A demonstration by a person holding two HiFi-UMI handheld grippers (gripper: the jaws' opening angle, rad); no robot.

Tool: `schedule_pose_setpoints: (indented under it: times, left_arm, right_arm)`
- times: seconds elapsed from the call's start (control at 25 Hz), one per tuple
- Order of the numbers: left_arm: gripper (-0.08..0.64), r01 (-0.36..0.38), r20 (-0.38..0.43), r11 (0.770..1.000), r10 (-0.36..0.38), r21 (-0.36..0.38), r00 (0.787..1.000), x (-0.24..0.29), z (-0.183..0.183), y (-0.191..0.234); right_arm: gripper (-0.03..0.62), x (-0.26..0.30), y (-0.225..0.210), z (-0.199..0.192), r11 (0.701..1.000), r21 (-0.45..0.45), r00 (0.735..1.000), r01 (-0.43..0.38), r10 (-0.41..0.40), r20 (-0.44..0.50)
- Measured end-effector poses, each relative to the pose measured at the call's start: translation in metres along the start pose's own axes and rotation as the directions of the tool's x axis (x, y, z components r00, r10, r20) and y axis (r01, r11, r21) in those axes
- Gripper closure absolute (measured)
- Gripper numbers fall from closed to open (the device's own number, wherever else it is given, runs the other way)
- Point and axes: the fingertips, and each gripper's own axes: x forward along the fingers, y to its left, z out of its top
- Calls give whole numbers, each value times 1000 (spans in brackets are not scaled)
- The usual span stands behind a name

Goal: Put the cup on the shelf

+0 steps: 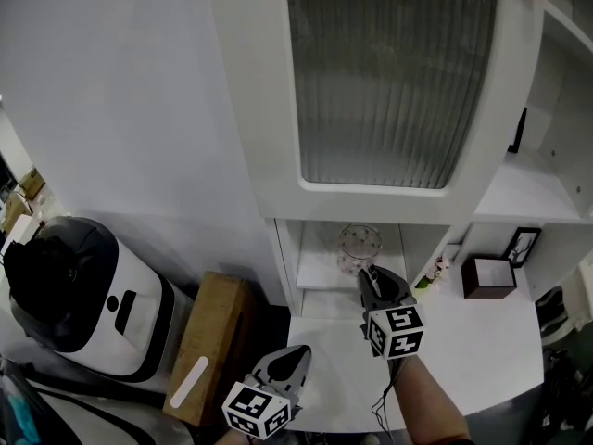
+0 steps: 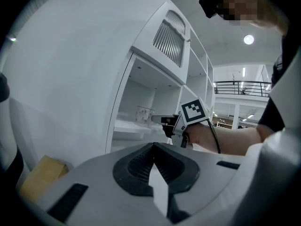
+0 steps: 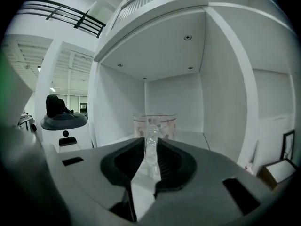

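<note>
A clear glass cup with small heart marks stands upright on the low shelf of the white cabinet. It also shows in the left gripper view as the cup and straight ahead in the right gripper view as the cup. My right gripper reaches into the shelf opening. The cup's handle lies between its jaws, which stand slightly apart and open. My left gripper hangs lower left over the counter, shut and empty.
A ribbed glass door hangs above the shelf. On the white counter to the right stand a dark box and a small picture frame. A white and black appliance and a wooden box sit at the left.
</note>
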Motion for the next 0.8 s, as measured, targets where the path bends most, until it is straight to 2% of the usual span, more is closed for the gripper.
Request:
schedule_pose_setpoints:
  times: [0.12, 0.52, 0.64, 0.8]
  left_arm:
    - [555, 2, -3, 1000, -2, -1, 1000, 0, -1, -4]
    - [555, 0, 2, 1000, 0, 2, 1000, 1, -4, -22]
    - [555, -4, 10, 1000, 4, 0, 1000, 1, -4, -31]
    - [555, -3, 20, 1000, 3, -1, 1000, 2, -4, -47]
  right_arm:
    - [500, -1, 0, -1, 1000, 6, 1000, -9, 9, -3]
    - [482, -40, -5, -7, 999, 36, 1000, -8, 7, 31]
    - [567, -61, -3, -11, 998, 47, 999, -29, 28, 34]
    - [586, -88, 3, -15, 994, 78, 997, -72, 70, 30]
